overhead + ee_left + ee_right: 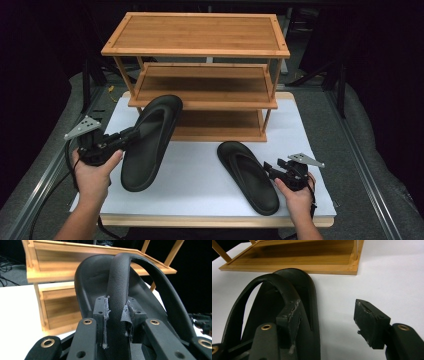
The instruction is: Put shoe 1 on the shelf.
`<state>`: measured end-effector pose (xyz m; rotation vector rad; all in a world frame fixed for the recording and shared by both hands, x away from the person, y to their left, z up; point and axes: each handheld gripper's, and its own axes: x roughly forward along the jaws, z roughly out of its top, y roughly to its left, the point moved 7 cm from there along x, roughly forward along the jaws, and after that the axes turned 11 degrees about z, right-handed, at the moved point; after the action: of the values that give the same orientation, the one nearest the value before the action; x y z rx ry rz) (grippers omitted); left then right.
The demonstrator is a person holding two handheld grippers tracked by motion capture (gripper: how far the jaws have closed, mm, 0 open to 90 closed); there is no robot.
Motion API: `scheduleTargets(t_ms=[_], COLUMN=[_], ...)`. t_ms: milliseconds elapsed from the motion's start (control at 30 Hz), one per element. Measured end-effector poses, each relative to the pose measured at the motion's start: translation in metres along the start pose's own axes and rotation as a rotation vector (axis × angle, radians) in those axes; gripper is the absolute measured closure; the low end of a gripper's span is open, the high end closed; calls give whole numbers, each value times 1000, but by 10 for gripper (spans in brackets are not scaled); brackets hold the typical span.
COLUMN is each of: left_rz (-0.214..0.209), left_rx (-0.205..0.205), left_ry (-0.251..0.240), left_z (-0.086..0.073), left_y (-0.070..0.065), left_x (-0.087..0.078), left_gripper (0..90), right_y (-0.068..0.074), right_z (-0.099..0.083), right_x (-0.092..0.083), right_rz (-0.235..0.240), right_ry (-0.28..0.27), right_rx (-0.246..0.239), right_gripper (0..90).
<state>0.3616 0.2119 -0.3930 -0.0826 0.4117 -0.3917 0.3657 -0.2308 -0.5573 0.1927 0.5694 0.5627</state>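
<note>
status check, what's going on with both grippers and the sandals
Left gripper clamped on left sandal strap, toe tilted toward rack. Right gripper open beside right sandal, flat on table. Nothing blocking.

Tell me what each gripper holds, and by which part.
The left gripper clamps the left sandal by its strap. The right gripper is open beside the right sandal, holding nothing.

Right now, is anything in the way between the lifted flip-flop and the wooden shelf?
Nothing visible. The left gripper holds the lifted flip-flop by its strap, toe already by the shelf rack. The other flip-flop lies off to the side.
</note>
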Motion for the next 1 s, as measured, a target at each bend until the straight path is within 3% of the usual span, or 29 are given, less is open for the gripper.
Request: scheduleTargets(t_ms=[167, 467, 700, 1000], left_rz=[17, 17, 40, 76], left_rx=[-3, -36, -44, -62], left_ry=[-1, -25, -55, -49], left_z=[12, 30, 48, 71], left_y=[-2, -2, 0, 4], left_x=[27, 56, 82, 110], left_gripper=[728, 729, 729, 731], right_y=[0, 0, 0, 0], right_z=[0, 0, 0, 0], right_x=[0, 0, 0, 0], right_rz=[3, 5, 11, 19], right_ry=[0, -1, -1, -3], right_rx=[0, 2, 2, 4], right_gripper=[375, 376, 376, 378])
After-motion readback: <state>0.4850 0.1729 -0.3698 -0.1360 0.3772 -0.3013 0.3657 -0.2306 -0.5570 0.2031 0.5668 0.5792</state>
